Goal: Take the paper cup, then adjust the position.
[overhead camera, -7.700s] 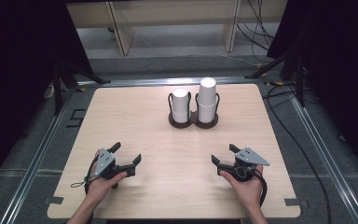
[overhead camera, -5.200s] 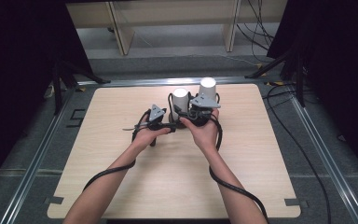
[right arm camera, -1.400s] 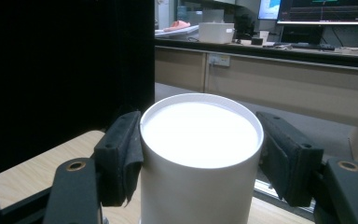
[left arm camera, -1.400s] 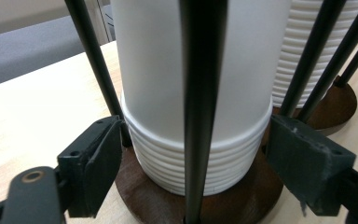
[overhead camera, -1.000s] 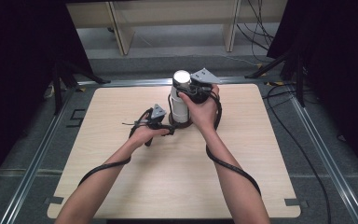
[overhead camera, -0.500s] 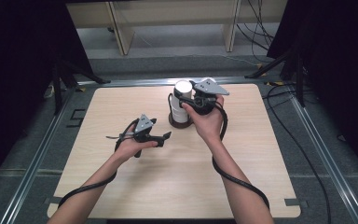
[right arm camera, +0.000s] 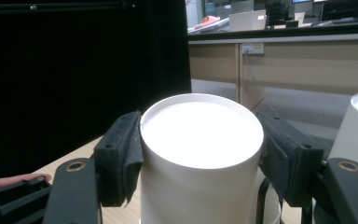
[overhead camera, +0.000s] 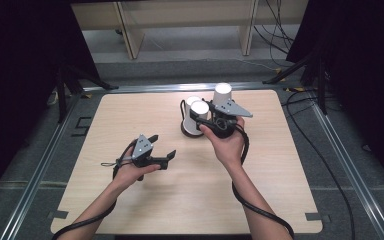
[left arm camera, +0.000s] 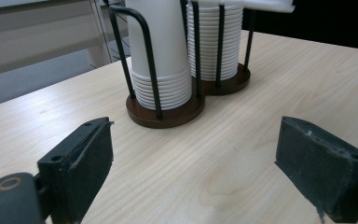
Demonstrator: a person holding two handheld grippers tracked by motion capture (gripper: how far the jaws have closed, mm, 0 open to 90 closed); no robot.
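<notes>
The left tool (overhead camera: 161,154) hovers low over the bench (overhead camera: 130,115) at its left-middle, jaws spread wide with nothing between them; they have just been opening. In the left gripper view the cup holder (left arm camera: 168,109), a dark two-well base with black wire uprights, stands ahead of those jaws and well apart from them. It carries two stacks of white cups (left arm camera: 161,51), one in each well. To the right, the right tool (overhead camera: 203,116) pinches a single white cup (right arm camera: 200,154) by its sides, one pad on each flank, bottom end up. That cup sits above the near-left stack (overhead camera: 192,102), with the taller stack (overhead camera: 223,93) just behind the right tool.
</notes>
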